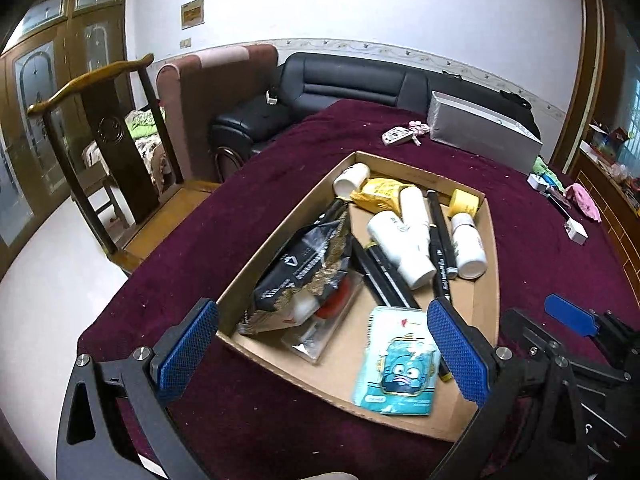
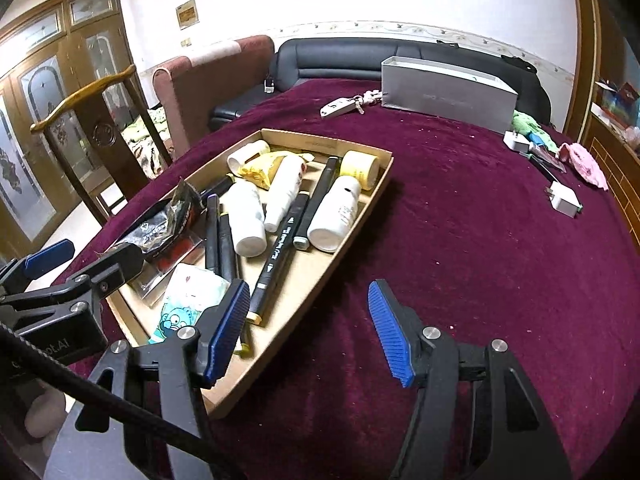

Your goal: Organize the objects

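Lay in a shallow cardboard tray point(image 1: 490, 240) on the maroon tablecloth point(image 2: 460, 220), toward the near left part of the round table: white bottles point(image 1: 400, 248), black markers point(image 2: 276, 256), a yellow packet point(image 1: 380, 192), a yellow-capped jar point(image 2: 359, 164), a crumpled black foil bag point(image 1: 308, 264) and a pale blue cartoon sachet point(image 1: 394, 364). Sat nearest the front corner, that sachet, flat on the tray floor; rested along the left wall, the foil bag, over a clear case with something red inside point(image 1: 320, 320).

Hovered over the tray's near end, the left gripper point(image 1: 320, 352), fingers spread wide, nothing pinched, the sachet showing between them but untouched. Hung just right of the tray, the right gripper point(image 2: 308, 328), jaws apart and empty, left pad point(image 2: 226, 328) over the tray's near edge, right pad point(image 2: 390, 332) above bare cloth.

Stood farther back on the cloth: a grey rectangular box point(image 2: 444, 88), a key fob with a pink charm point(image 2: 340, 107) beside it, white chargers point(image 2: 564, 200) and a pink cloth point(image 2: 586, 164) toward the right edge. Beyond the table, a wooden chair point(image 1: 104, 140) and a black sofa point(image 1: 340, 80).
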Demonstrator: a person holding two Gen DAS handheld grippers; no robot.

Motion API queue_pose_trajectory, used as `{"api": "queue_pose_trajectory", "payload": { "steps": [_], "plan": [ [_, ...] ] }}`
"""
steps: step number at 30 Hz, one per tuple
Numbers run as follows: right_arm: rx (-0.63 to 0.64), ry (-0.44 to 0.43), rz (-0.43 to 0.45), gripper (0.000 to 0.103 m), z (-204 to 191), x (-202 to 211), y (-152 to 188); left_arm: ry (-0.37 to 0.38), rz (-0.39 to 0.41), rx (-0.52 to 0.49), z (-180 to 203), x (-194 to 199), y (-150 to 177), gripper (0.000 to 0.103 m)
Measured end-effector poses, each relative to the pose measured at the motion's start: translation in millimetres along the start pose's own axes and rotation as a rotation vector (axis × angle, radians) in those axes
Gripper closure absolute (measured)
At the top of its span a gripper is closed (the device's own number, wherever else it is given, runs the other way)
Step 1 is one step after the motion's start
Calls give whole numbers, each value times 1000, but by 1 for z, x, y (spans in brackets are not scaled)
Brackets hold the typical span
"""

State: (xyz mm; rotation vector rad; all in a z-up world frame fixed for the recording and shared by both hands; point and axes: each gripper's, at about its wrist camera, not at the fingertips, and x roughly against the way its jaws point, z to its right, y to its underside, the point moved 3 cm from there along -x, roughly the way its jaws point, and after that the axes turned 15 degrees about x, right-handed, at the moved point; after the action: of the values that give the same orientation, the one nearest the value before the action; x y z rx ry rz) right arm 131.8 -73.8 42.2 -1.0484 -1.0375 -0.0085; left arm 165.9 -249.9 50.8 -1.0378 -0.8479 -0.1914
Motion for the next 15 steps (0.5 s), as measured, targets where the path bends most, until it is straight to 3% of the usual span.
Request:
{"api": "queue_pose_trajectory", "payload": {
  "steps": [15],
  "plan": [
    [23, -3, -20, 42, -13, -7, -2, 7, -15, 6, -6, -4, -1, 1]
  ]
}}
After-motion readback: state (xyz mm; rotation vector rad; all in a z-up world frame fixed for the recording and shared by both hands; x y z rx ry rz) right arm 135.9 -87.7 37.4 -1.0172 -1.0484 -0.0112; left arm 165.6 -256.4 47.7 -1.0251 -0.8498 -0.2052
